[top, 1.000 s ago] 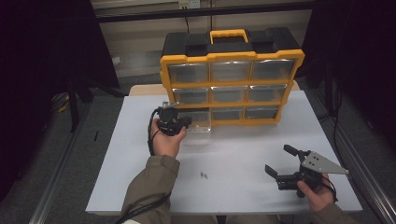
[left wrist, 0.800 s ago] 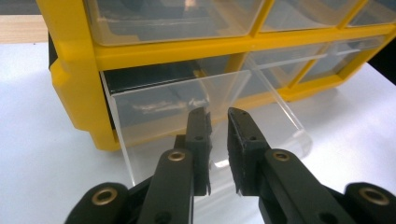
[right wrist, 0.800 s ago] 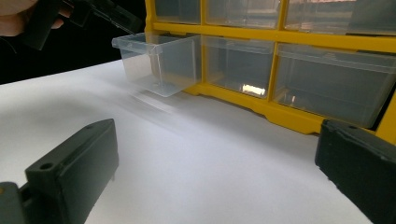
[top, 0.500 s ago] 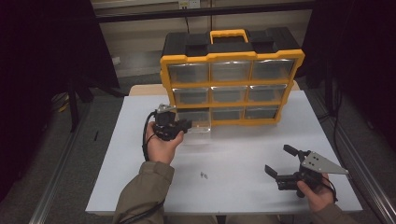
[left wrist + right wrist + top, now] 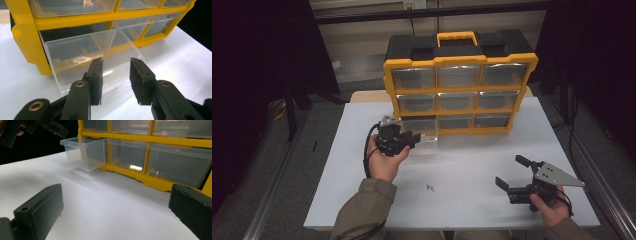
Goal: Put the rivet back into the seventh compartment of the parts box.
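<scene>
high view dim, dark edges | gripper views brighter | near jaws blurred

one organizer [image 5: 460, 62], nine drawers, two claws, two screws [image 5: 430, 188].

High view looks down and forward over the white table [image 5: 462, 170] at the yellow organizer [image 5: 459, 92]. Both gripper views sit low and close, facing its pulled-out clear drawer [image 5: 92, 57], the left nearer, from opposite sides.
</scene>
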Motion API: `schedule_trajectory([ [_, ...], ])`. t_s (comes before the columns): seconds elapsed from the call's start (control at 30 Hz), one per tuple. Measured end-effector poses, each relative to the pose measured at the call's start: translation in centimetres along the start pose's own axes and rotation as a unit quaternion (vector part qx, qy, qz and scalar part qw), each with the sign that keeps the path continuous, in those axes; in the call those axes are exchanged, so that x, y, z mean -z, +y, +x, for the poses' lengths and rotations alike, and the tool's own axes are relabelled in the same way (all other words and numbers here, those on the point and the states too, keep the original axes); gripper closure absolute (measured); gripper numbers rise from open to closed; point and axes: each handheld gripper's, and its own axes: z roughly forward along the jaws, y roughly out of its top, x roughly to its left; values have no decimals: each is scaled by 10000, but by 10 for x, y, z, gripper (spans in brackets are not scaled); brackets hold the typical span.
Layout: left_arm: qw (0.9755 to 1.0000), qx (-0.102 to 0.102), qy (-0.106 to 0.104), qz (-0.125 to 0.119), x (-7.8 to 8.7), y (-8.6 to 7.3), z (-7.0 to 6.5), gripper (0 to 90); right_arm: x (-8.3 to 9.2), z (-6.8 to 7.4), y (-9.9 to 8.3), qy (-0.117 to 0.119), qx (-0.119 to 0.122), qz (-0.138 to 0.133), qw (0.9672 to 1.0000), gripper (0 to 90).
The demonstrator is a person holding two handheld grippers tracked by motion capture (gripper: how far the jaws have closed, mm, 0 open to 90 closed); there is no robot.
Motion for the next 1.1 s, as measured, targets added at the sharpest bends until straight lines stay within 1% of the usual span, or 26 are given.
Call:
schedule_trajectory([
  [0.03, 10000, 15, -46, -4, 0, -1, 0, 622, 0, 0, 0, 0, 1, -3, 10000, 0],
  [0.07, 10000, 40, -27, -22, 0, -2, -1, 611, 0, 0, 0, 20, 10, -12, 10000, 0],
  [0.1, 10000, -23, -28, 15, 1, -3, -1, 607, 0, 0, 0, 7, 8, -1, 10000, 0],
  [0.17, 10000, -17, -23, -17, 1, -5, -1, 600, 0, 0, 0, 0, -12, 4, 10000, 0],
  [0.27, 10000, -35, -73, -37, 2, -8, -2, 578, 0, 0, 0, 4, -6, 4, 10000, 0],
  [0.4, 9999, -77, -85, -3, 1, -12, -3, 539, 0, 0, 0, 2, -7, 4, 10000, 0],
  [0.43, 9999, -90, -137, -25, 1, -14, -3, 527, 0, 0, 0, 3, -5, 4, 10000, 0],
  [0.53, 9999, -80, -126, -7, 2, -17, -3, 498, 0, 0, 0, 3, -8, 6, 10000, 0],
  [0.57, 9997, -7, -200, -112, 1, -18, -3, 483, 0, 0, 0, -3, 1, -2, 10000, 0],
  [0.6, 9998, -72, -163, -52, 2, -19, -2, 477, 0, 0, 0, 21, 9, -8, 10000, 0],
  [0.67, 9997, -51, -200, -94, 2, -22, -2, 452, 0, 0, 0, 18, 12, -5, 10000, 0],
  [0.73, 9997, -105, -225, -74, 2, -24, -1, 424, 0, 0, 0, 20, 11, -5, 10000, 0],
  [0.77, 9995, -97, -272, -133, 1, -26, -1, 407, 0, 0, 0, 19, 6, -6, 10000, 0],
  [0.8, 9995, -125, -255, -114, 1, -27, -1, 377, 0, 0, 0, 22, 0, -3, 10000, 0],
  [0.83, 9995, -80, -265, -162, 0, -29, -1, 359, 0, 0, 0, 2, -9, 2, 10000, 0],
  [0.87, 9994, -81, -275, -182, 0, -30, -1, 350, 0, 0, 0, 2, -12, 6, 10000, 0],
  [0.9, 9993, -130, -314, -154, 0, -31, 0, 348, 0, 0, 0, 3, -7, 8, 10000, 0],
  [0.93, 9993, -97, -318, -174, 0, -32, -1, 344, 0, 0, 0, 23, 9, 14, 10000, 0],
  [0.97, 9993, -127, -314, -153, 0, -33, 0, 336, 0, 0, 0, 22, 12, 15, 10000, 0],
  [1.0, 9992, -246, -305, -83, 0, -34, 1, 329, 0, 0, 0, 19, 11, 13, 10000, 0],
  [1.03, 9993, -194, -286, -130, 0, -35, 1, 321, 0, 0, 0, 21, 8, 13, 10000, 0],
  [1.07, 9992, -171, -332, -168, -1, -36, 1, 313, 0, 0, 0, 21, 6, 13, 10000, 0],
  [1.1, 9993, -131, -305, -184, -1, -37, 0, 304, 0, 0, 0, 6, -4, 7, 10000, 0],
])
